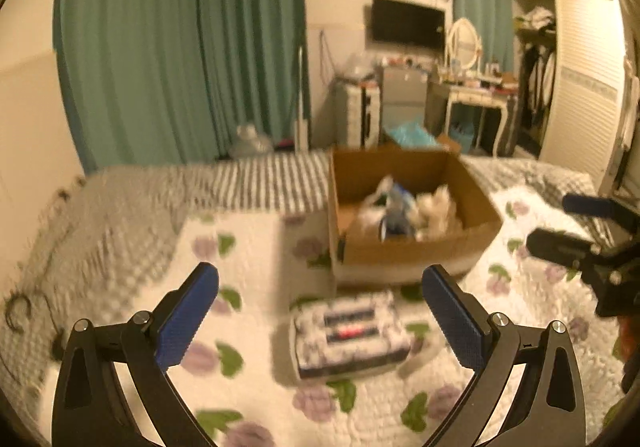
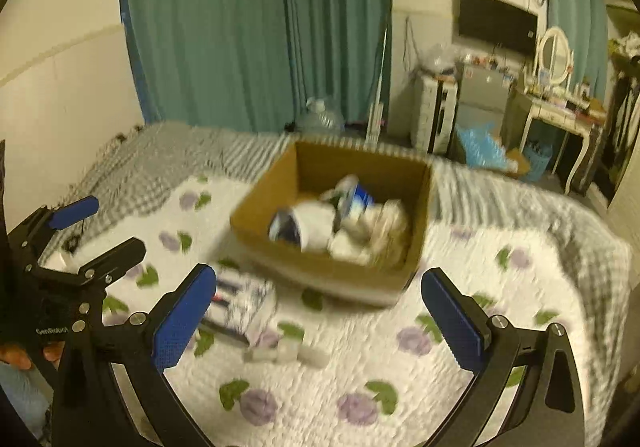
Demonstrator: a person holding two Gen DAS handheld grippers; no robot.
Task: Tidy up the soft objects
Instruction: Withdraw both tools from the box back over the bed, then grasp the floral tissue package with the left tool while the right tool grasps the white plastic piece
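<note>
A brown cardboard box [image 1: 416, 251] stands on the bed and holds several white and blue soft items [image 1: 404, 211]; it also shows in the right wrist view [image 2: 320, 267]. A white and dark patterned soft pack [image 1: 350, 335] lies on the quilt in front of the box, between the fingers of my left gripper [image 1: 320, 287], which is open and empty above it. My right gripper [image 2: 318, 287] is open and empty, hovering over the quilt in front of the box. The pack [image 2: 240, 303] lies by its left finger. A small white object [image 2: 288, 355] lies on the quilt below.
The bed has a white floral quilt [image 1: 260, 387] over a grey checked blanket [image 1: 120, 215]. Teal curtains [image 1: 180, 47], a TV [image 1: 408, 23], a dressing table [image 1: 476, 91] and a wardrobe [image 1: 584, 79] stand beyond the bed. The wall runs along the bed's left side.
</note>
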